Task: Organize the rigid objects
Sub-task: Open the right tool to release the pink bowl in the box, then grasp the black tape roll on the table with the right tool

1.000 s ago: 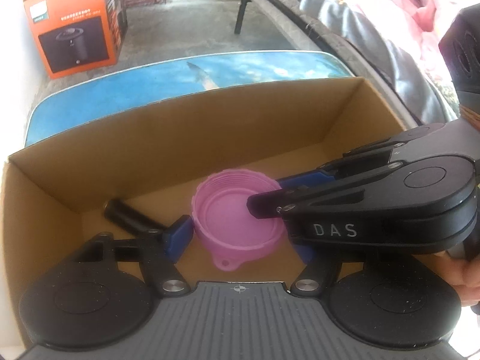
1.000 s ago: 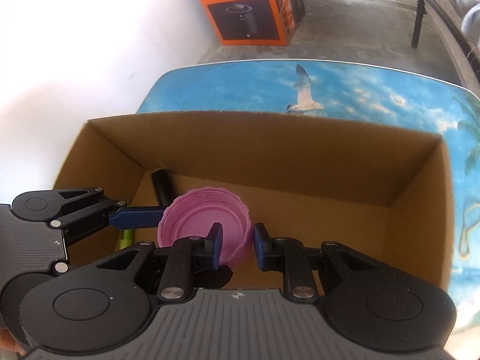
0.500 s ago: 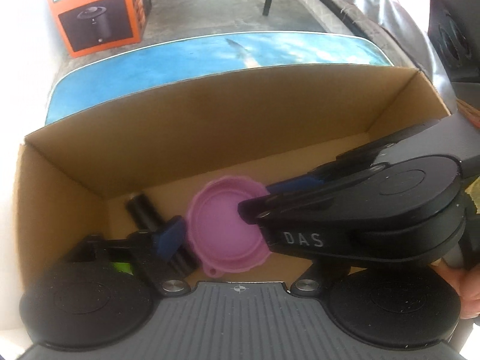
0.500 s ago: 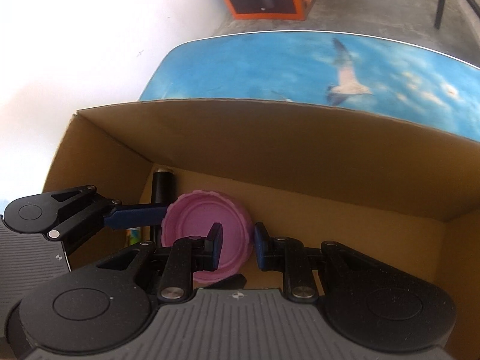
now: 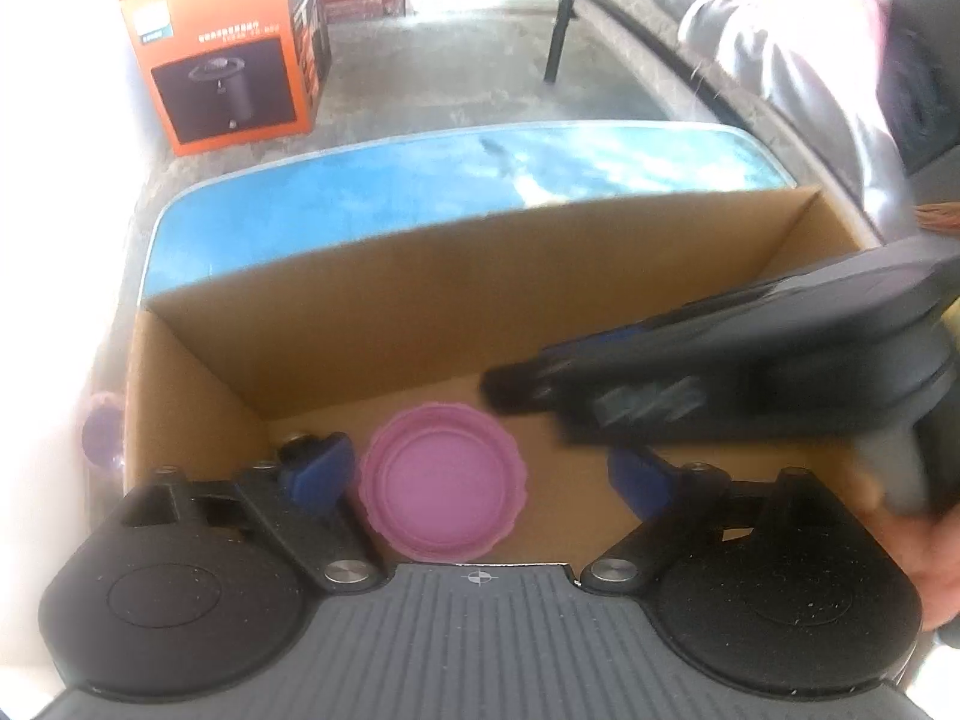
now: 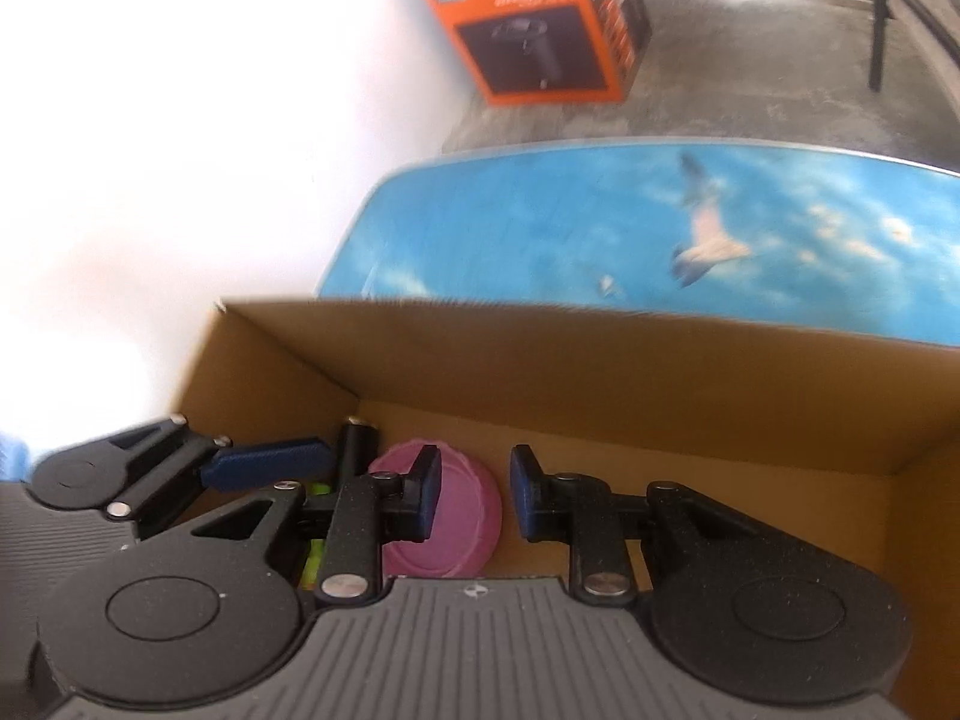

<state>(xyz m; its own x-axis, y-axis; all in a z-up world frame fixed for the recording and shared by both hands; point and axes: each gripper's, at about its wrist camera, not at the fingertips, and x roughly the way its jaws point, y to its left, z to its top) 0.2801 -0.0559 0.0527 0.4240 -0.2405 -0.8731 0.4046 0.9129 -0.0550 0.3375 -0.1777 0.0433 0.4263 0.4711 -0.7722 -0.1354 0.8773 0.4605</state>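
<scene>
The orange carton [image 5: 225, 54] on the floor carries a white line of print above its product picture and a pale label at its upper corner, both too blurred to read. A light marking on the right gripper [image 5: 648, 399] body is smeared by motion and unreadable.

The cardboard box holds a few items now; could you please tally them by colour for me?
Pink: 1, the round pink plastic collapsible cup lying on the floor of the brown cardboard box.
Black: 1, the black cylindrical object beside the cup.
Yellow-green: 1, a small yellow-green item, mostly hidden, kind unclear.
Total: 3 visible.
</scene>
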